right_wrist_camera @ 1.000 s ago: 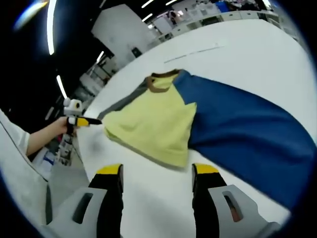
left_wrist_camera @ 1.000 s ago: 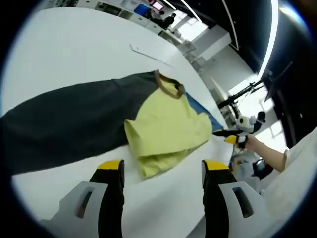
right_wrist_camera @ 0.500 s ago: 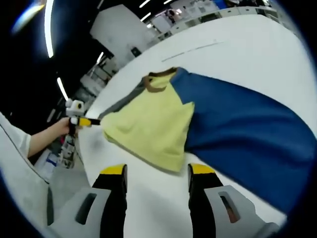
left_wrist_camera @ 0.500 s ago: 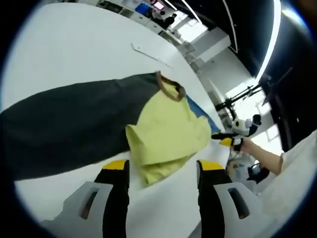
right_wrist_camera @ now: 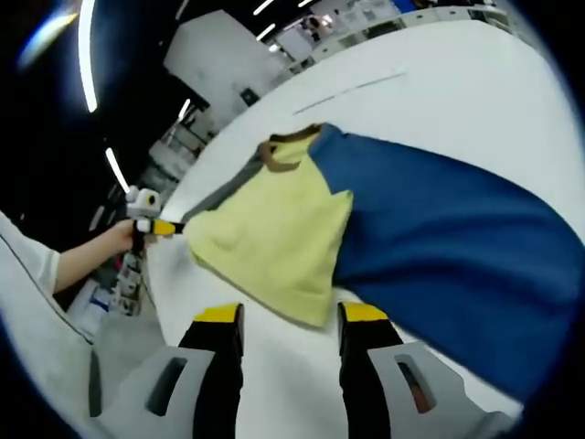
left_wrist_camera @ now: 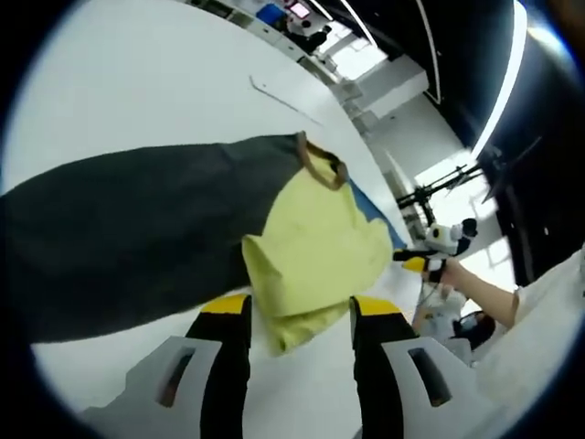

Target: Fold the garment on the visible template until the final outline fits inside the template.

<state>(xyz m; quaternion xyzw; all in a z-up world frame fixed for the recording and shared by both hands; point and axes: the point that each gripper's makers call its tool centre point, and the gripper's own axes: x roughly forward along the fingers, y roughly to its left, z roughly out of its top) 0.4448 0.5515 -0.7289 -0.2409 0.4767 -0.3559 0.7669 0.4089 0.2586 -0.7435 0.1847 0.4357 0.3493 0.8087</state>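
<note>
The garment (left_wrist_camera: 311,247) lies flat on the white surface (left_wrist_camera: 137,82). It is soft and floppy. Your left gripper (left_wrist_camera: 297,306) and right gripper (right_wrist_camera: 288,315) are both released; pinch its near yellow edge.

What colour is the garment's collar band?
Brown, on the collar band of the garment; clearest in the right gripper view.

The right gripper (right_wrist_camera: 286,315) hangs with its 2 jaws apart just short of the yellow fold's near corner on the garment (right_wrist_camera: 384,219) spread over the white table (right_wrist_camera: 457,91), while the left gripper (right_wrist_camera: 155,224) is beside the fold's far-left corner.
</note>
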